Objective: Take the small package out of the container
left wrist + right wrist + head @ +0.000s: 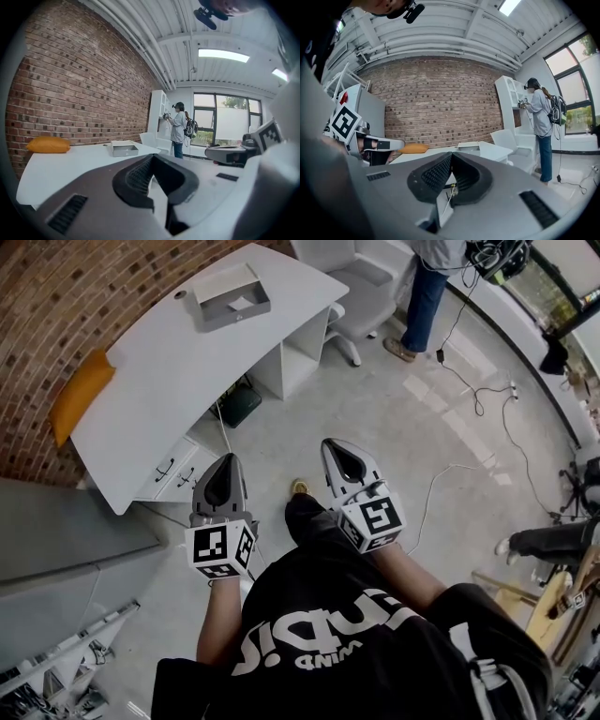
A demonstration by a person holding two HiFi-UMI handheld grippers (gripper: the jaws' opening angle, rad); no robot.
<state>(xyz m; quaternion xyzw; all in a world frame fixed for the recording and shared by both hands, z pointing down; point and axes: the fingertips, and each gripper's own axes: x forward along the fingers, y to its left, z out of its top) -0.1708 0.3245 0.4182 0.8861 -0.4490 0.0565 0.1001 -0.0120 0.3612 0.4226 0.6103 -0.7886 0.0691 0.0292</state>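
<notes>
**While the left tongs [228, 463] and the right tongs [336, 446] are gripping nothing, the container [232, 296] is sitting well apart from them on the table [178, 381]**

As the person holding them is standing on the grey floor [403, 456], both pairs of tongs are pointing towards 12 o'clock in the head view, side by side and near each other. The left tongs [152, 157] are showing their jaws pressed together at the tips, with nothing between them. The right tongs [451, 155] are showing the same: tips meeting, nothing clamped, only a thin floor cable [449, 202] visible through the gap behind the tips.

Seen from the head view, the container, a grey open-topped box, is resting at about 11 o'clock on the far part of the white table, close to the brick wall [84, 296]. A pale patch [242, 304] is showing inside it, but whether that is the small package I cannot tell. Neither pair of tongs is touching the container or the table.

An orange cushion [80, 395] is lying at 10 o'clock on the table's left end. A white drawer unit [173, 470] is standing under the near table edge, just beside the left tongs in the picture, and a dark bag [242, 404] is sitting on the floor beneath the table. At about 1 o'clock a white chair [361, 292] is standing, and just beyond it another person [427, 296] in jeans is standing by a white counter [511, 315].
</notes>
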